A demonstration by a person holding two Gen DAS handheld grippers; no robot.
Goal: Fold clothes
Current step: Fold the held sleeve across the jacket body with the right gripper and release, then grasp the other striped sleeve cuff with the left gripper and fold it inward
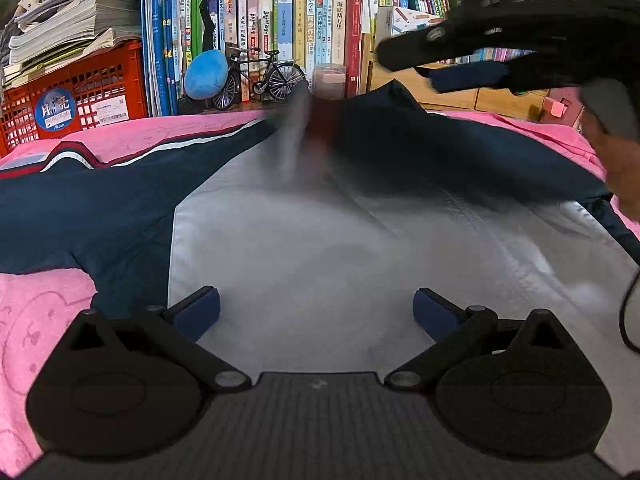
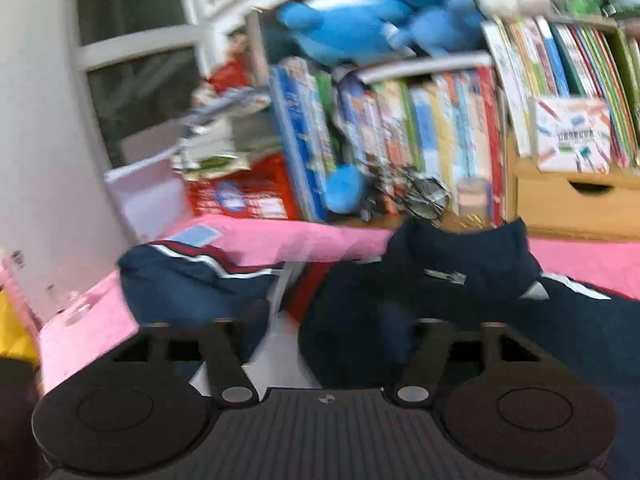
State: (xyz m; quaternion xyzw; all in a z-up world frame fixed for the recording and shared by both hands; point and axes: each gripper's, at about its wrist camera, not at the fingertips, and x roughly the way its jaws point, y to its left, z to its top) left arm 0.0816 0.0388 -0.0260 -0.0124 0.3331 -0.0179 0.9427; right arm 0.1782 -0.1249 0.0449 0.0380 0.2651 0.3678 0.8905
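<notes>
Blurred view here. The right gripper [image 2: 324, 336] hangs over the jacket [image 2: 440, 292], fingers spread apart, nothing visible between them. Navy jacket lies rumpled on the pink towel [image 2: 304, 240], collar up, its striped sleeve [image 2: 188, 268] out to the left. Behind: books [image 2: 400, 136], an orange crate [image 2: 244, 192], blue plush toys [image 2: 380, 12] on top.

Premises: a home, likely a child's room or study. Evidence: crowded bookshelves [image 1: 304, 24] of children's books, blue plush toys [image 2: 376, 12], a model bicycle [image 1: 260, 78], stacked papers on a red crate [image 1: 80, 88], pink patterned blanket [image 1: 36, 320].
</notes>
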